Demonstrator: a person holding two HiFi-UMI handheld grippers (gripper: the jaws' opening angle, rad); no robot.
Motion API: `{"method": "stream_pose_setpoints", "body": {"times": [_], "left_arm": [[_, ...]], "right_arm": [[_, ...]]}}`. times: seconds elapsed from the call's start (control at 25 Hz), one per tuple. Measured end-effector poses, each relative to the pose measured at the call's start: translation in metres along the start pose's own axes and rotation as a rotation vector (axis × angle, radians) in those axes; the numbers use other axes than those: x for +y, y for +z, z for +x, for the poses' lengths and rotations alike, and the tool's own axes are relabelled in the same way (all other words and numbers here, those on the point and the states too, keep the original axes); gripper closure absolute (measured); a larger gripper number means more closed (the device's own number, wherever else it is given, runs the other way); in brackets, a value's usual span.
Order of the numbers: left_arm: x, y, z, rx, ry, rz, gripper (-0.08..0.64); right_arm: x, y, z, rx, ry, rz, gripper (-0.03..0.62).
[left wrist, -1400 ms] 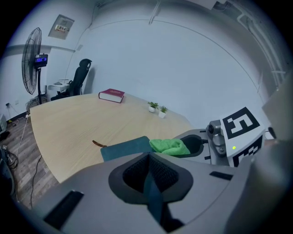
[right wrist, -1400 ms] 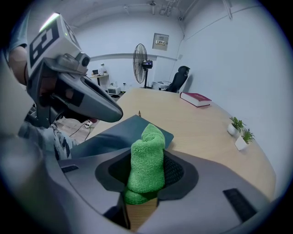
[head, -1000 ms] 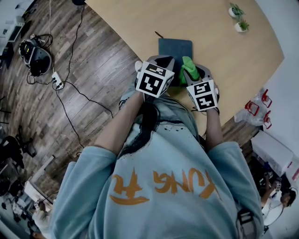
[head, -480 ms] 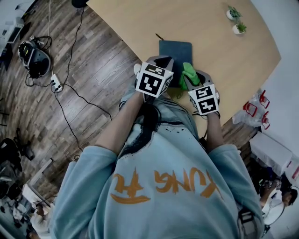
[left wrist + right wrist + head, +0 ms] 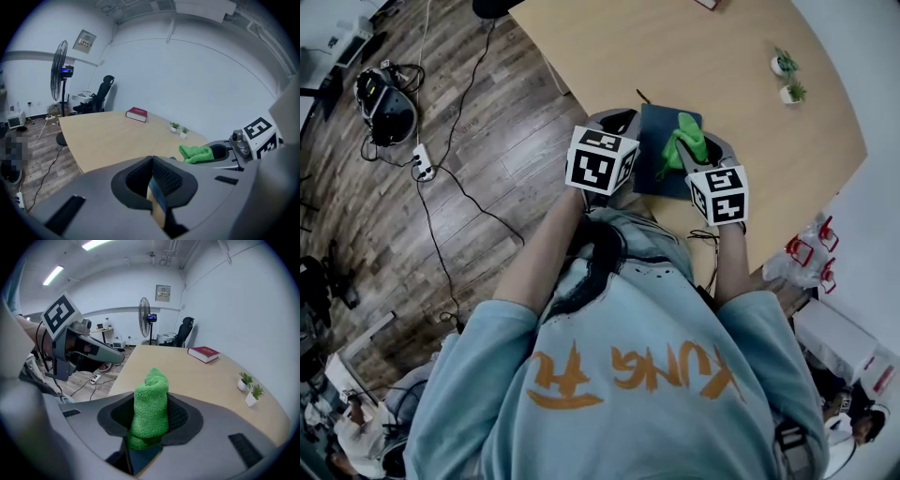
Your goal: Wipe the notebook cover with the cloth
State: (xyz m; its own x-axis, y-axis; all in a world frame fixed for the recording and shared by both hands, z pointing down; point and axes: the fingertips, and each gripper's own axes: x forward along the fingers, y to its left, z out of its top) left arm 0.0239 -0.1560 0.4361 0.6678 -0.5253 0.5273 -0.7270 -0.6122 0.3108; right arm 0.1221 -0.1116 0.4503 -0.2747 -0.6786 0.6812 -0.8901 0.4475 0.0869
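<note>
The dark blue notebook (image 5: 661, 141) lies on the wooden table (image 5: 741, 103) near its front edge. A green cloth (image 5: 686, 138) rests on the cover's right part, with my right gripper (image 5: 694, 155) shut on it. In the right gripper view the cloth (image 5: 151, 405) stands up between the jaws, and the blue cover (image 5: 146, 454) shows beneath. My left gripper (image 5: 623, 124) is at the notebook's left edge. In its own view the left gripper (image 5: 152, 161) has its jaws shut tip to tip, and a strip of blue edge and table shows below them.
A red book (image 5: 136, 114) lies far across the table, and two small potted plants (image 5: 787, 80) stand near the far right edge. A thin pen (image 5: 643, 96) lies just beyond the notebook. Cables and a power strip (image 5: 422, 159) lie on the wood floor at left.
My right gripper has carried the cloth forward from the notebook's near right corner onto the cover. The left gripper has stayed at the left edge.
</note>
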Motion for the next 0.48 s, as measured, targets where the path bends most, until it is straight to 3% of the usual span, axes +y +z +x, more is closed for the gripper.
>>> {"method": "stream_pose_setpoints", "body": {"times": [0.2,0.48], "left_arm": [[0.035,0.021,-0.022,-0.074,0.079,-0.039,0.541],[0.090,0.065,-0.070,-0.199,0.215,-0.035,0.541]], "right_arm": [[0.007,0.052,0.014,-0.082,0.026,-0.046,0.453],[0.025,0.127,0.041,-0.176,0.077,-0.108,0.454]]}}
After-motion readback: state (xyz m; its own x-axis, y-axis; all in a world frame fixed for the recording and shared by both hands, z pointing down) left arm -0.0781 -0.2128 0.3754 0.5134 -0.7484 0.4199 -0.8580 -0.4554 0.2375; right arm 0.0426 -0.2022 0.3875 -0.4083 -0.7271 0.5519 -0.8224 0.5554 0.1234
